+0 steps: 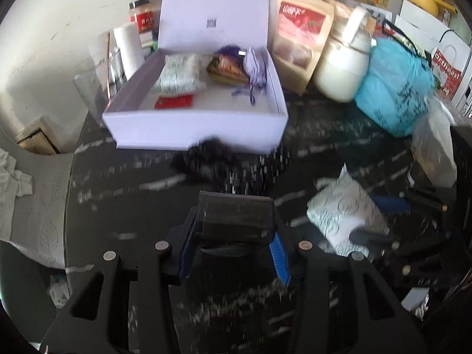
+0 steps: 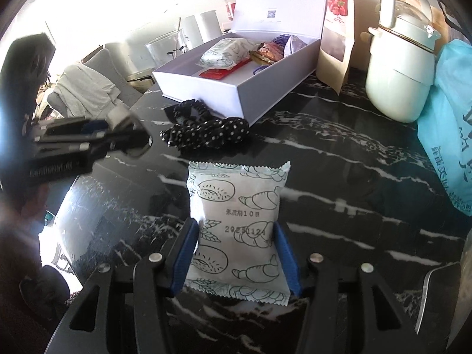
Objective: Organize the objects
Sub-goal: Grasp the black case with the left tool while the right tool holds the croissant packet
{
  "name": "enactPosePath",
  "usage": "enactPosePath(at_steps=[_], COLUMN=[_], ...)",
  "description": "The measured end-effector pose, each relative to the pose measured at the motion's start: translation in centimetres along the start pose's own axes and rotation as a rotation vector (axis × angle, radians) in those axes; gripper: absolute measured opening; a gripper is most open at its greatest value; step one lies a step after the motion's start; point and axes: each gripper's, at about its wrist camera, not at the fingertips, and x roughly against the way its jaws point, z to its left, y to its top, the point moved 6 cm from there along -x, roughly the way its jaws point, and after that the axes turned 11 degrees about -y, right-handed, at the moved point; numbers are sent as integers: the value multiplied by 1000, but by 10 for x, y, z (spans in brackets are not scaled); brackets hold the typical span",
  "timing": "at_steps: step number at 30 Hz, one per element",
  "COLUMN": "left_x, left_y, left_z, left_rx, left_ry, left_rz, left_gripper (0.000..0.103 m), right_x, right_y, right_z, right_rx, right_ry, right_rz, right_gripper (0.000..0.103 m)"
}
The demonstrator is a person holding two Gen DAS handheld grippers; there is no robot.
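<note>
The left gripper (image 1: 234, 246) pinches a small dark box (image 1: 236, 216) between its blue pads (image 1: 278, 258), and the box sits up off the black marble table (image 1: 132, 206). The picture there is blurry, so I cannot read what the box is. The right gripper (image 2: 236, 256) squeezes a white snack pack (image 2: 237, 227) with bread drawings on it, one blue pad (image 2: 188, 253) on each long side. The pack's far zigzag edge sticks out past the fingers and lies low over the table (image 2: 339, 177). Just past that edge there is a little bare table, then a black hair band with white dots (image 2: 206, 134). The band lies touching the near wall of the open white gift box (image 2: 206, 94), right by its near corner. The box lid stands up at the far side. Inside the box are another snack pack (image 2: 222, 51), a red packet (image 2: 219, 72), a brown wrapper (image 2: 270, 50) and a purple pouch (image 2: 292, 42), with some open floor at the near end. To the right of the box stand a tan bag with red fruit (image 2: 336, 41), a white kettle (image 2: 401, 67) and a blue bag (image 2: 451, 135). The widest open table is in the middle, between the band and the kettle. On the left the table edge (image 2: 73, 183) curves away.
</note>
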Motion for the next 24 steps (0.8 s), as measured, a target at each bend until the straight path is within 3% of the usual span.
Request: enactPosePath(at_steps=[6, 12, 24], left_x=[-2, -4, -19], left_y=[-28, -42, -52], left_z=[1, -7, -3], left_rx=[49, 31, 28], left_ry=[-25, -44, -54], left_rz=[25, 41, 82], left_gripper=[42, 42, 42], right_x=[6, 7, -4], right_y=[-9, -20, -24], right_z=[7, 21, 19], right_rx=[22, 59, -13], right_ry=[5, -20, -117], right_rz=[-19, -47, -85], right_gripper=[56, 79, 81])
